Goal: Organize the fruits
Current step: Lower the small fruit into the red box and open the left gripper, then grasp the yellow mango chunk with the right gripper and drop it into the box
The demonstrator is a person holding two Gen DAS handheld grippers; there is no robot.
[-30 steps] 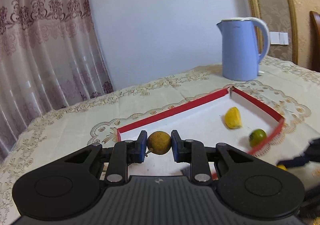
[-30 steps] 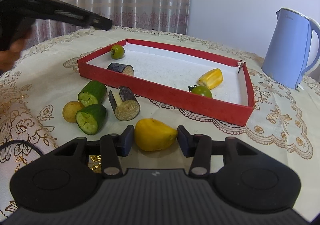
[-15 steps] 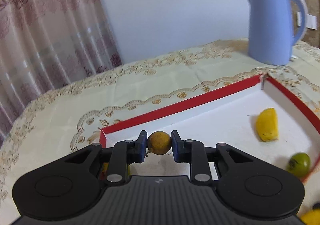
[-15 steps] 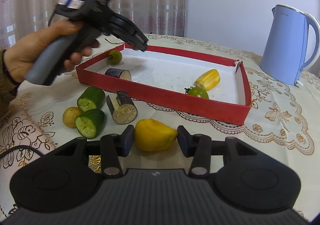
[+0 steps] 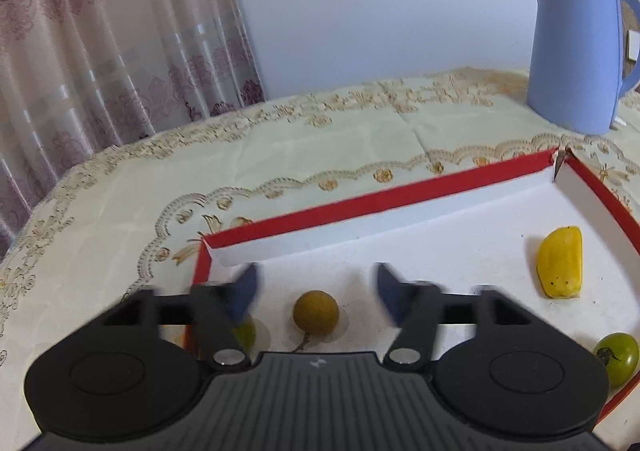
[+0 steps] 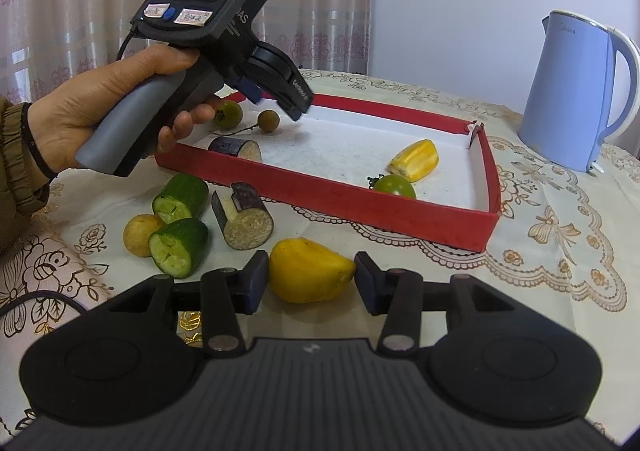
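Brown longan (image 5: 316, 314) lies between spread left tongs (image 5: 316, 293).

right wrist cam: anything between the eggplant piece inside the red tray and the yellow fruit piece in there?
Nothing. In the right wrist view, only bare white tray floor runs from the eggplant piece to the yellow fruit piece.

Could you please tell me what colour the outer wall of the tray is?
The tray is red outside, white inside; the right wrist view shows it best.
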